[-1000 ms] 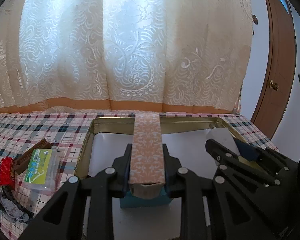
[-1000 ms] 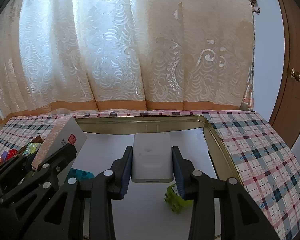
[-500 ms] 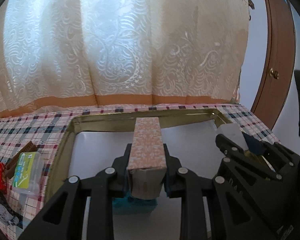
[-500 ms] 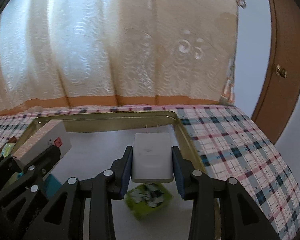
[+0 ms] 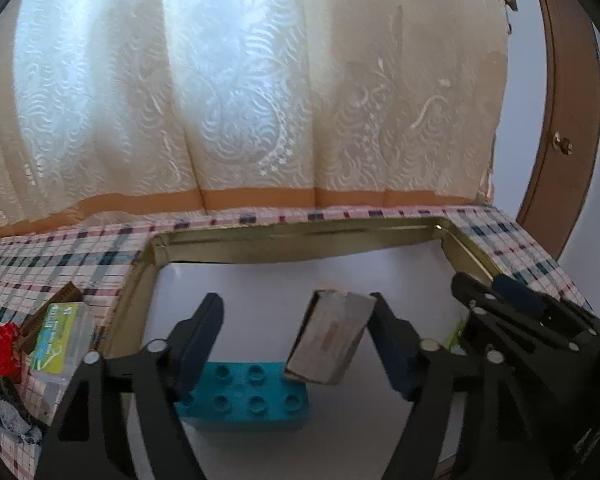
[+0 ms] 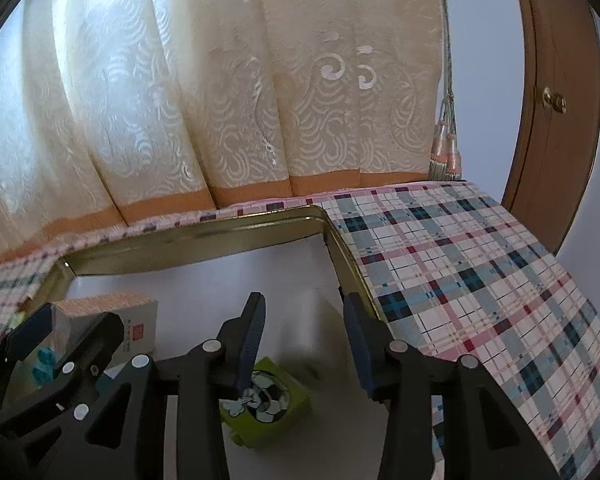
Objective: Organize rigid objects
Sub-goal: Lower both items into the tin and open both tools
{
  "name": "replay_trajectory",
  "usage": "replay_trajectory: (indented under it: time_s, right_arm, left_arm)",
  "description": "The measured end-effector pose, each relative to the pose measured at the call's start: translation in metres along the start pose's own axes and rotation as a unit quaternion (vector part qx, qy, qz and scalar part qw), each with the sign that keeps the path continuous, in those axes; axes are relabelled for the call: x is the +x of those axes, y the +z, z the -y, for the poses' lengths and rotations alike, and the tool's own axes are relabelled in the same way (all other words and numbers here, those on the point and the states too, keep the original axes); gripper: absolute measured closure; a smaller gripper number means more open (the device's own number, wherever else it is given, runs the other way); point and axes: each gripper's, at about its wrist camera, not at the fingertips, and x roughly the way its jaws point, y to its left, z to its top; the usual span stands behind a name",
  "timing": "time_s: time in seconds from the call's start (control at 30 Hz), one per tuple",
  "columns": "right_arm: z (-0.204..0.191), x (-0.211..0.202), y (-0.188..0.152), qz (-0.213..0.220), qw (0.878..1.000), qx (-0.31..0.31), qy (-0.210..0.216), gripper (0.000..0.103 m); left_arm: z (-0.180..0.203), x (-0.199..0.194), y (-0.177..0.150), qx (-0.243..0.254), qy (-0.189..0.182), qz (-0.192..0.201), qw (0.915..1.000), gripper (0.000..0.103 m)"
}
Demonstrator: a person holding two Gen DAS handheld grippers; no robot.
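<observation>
left gripper (image 5: 296, 336): jaws wide apart, having just been opening; the patterned box sits between them, tilted, leaning close to the right finger, the left pad clear of it. no clamp on it.
patterned box (image 5: 327, 342): small carton with an orange-pink floral print, end flap facing the camera, askew inside the tray, its lower corner just above or touching the teal block; cannot tell which. in the right wrist view it (image 6: 112, 316) shows a white side with a small red mark, beside the left gripper's finger.
teal block (image 5: 246, 394): studded toy brick, flat on the tray floor, under and between the left gripper's fingers.
right gripper (image 6: 304, 344): jaws moderately apart, having just been opening a little; nothing visible between them, only a dim blurred smear on the tray floor in the gap.
green block (image 6: 266, 398): lime-green piece with a printed face, on the tray floor below the left finger of the right gripper.
tray (image 5: 300, 236): gold-rimmed metal tin with a white floor, on the plaid cloth.
plaid cloth (image 6: 460, 280): covers the table right of the tray.
left of tray: clear plastic case with green label (image 5: 58, 336), a red piece (image 5: 6, 348), a brown item, all on the cloth.
background: cream curtain (image 5: 240, 100), wooden door (image 6: 556, 80).
</observation>
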Motion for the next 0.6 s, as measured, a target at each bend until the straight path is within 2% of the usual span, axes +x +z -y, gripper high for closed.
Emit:
replay_trajectory:
  time_s: [0.07,0.17,0.33,0.4,0.43,0.5,0.6]
  right_arm:
    - [0.001,-0.002,0.000,0.006,1.000,0.005,-0.001,0.058]
    - [0.006,-0.007,0.000,0.022,0.999,0.024,0.005,0.053]
    - [0.008,-0.019,-0.001,0.063,0.997,0.047,0.025,0.046]
    - [0.009,-0.029,-0.001,0.096,0.993,0.058,0.033,0.030]
    - [0.009,-0.034,-0.001,0.112,0.991,0.060,0.032,0.028]
    - [0.008,-0.045,-0.001,0.146,0.987,0.059,0.026,0.024]
    - [0.004,-0.052,-0.002,0.167,0.984,0.050,0.018,0.022]
  left_arm:
    - [-0.004,-0.002,0.000,-0.009,0.019,0.006,0.9998,0.010]
    - [-0.012,-0.009,0.000,-0.028,0.028,0.022,0.9990,0.000]
    - [-0.022,-0.013,-0.001,-0.044,0.015,0.035,0.9983,0.000]
    - [-0.025,-0.019,-0.001,-0.052,0.019,0.052,0.9971,0.000]
    - [-0.027,-0.025,-0.002,-0.055,0.021,0.071,0.9957,0.000]
    - [-0.029,-0.034,-0.002,-0.048,0.036,0.101,0.9930,0.000]
    - [-0.029,-0.036,-0.001,-0.026,0.066,0.110,0.9914,0.000]
